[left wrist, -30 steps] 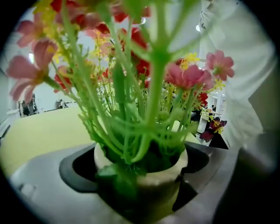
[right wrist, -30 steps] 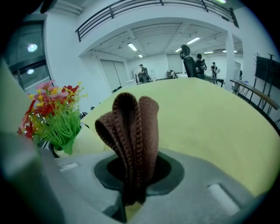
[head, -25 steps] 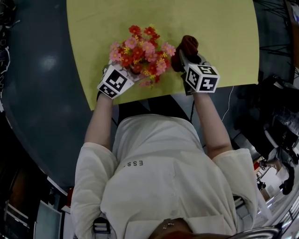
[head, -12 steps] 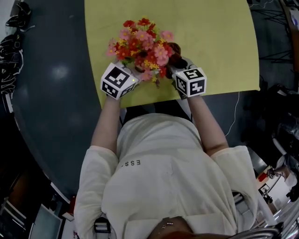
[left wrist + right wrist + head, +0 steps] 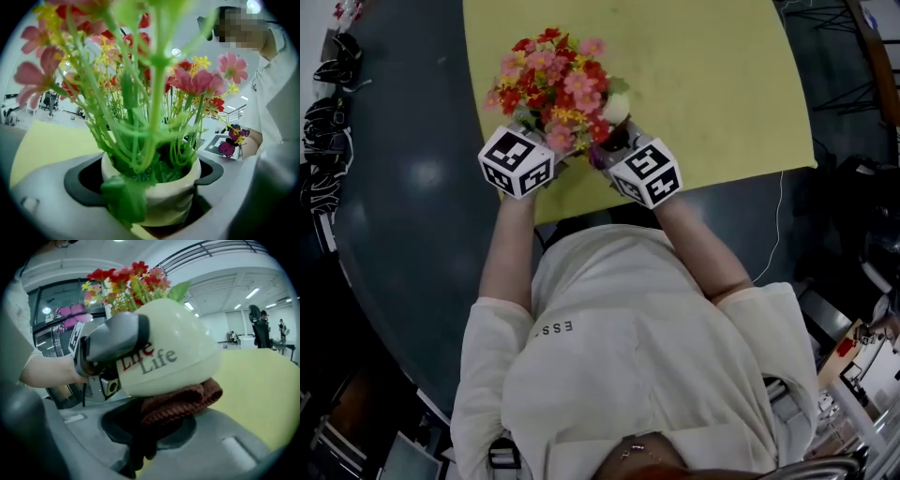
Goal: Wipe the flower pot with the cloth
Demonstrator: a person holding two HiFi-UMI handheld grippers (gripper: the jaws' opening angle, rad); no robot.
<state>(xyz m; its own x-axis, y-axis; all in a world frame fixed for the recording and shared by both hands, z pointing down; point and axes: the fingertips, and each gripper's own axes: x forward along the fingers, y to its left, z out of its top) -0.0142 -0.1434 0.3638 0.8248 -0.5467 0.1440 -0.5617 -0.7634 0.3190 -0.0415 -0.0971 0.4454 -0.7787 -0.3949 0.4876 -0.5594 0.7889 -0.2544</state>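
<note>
A cream flower pot (image 5: 157, 192) full of red, pink and yellow artificial flowers (image 5: 548, 70) sits between the jaws of my left gripper (image 5: 147, 176). The dark pads press on its rim at both sides and hold it above the yellow table (image 5: 703, 84). In the right gripper view the pot (image 5: 173, 352) shows its side with "Life" print, and one grey left finger (image 5: 117, 341) lies over it. My right gripper (image 5: 150, 427) is shut on a brown knitted cloth (image 5: 183, 401), which presses against the pot's underside. Flowers hide the jaws in the head view.
The table's near edge (image 5: 581, 202) runs just below both marker cubes. Dark floor (image 5: 403, 216) lies to the left, with black items (image 5: 328, 66) at its far left edge. People stand far off in the right gripper view (image 5: 262, 329).
The left gripper has raised the pot and moved it leftward in the head view. The right gripper with the cloth has come in from the flowers' right side to the pot's underside.
</note>
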